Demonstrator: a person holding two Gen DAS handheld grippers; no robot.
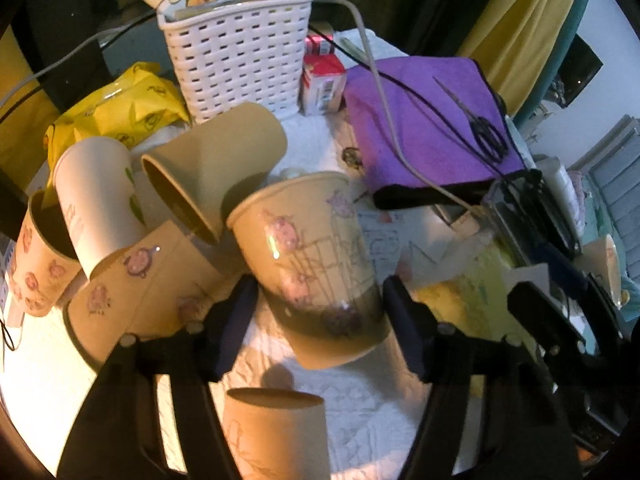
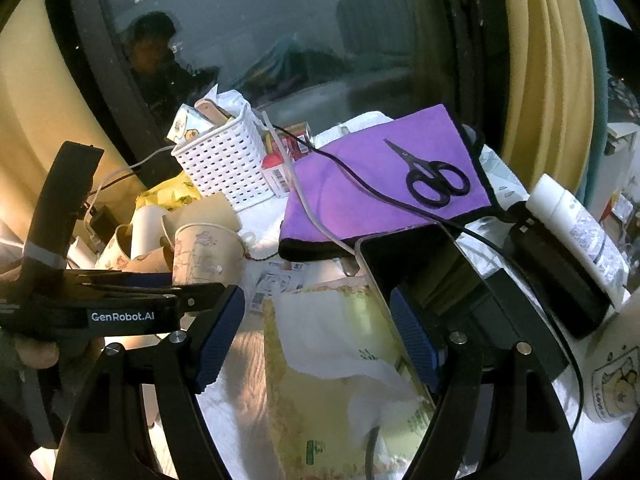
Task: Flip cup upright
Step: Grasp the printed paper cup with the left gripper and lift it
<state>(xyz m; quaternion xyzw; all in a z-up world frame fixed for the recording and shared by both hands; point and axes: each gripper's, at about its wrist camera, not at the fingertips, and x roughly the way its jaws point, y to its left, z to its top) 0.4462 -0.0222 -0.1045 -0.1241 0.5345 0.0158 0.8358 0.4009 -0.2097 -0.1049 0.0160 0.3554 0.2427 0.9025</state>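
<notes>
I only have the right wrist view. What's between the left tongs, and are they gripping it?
Observer: A patterned cup sits between the left tongs. The pads flank its base, but I cannot confirm contact.
Operator: Is it upright?
Observer: No, it is tilted, with the mouth up and toward the left.
Operator: Anything below it?
Observer: A second cup stands nearer the camera, under the tongs.

Both hand-held grippers spread wide
</notes>
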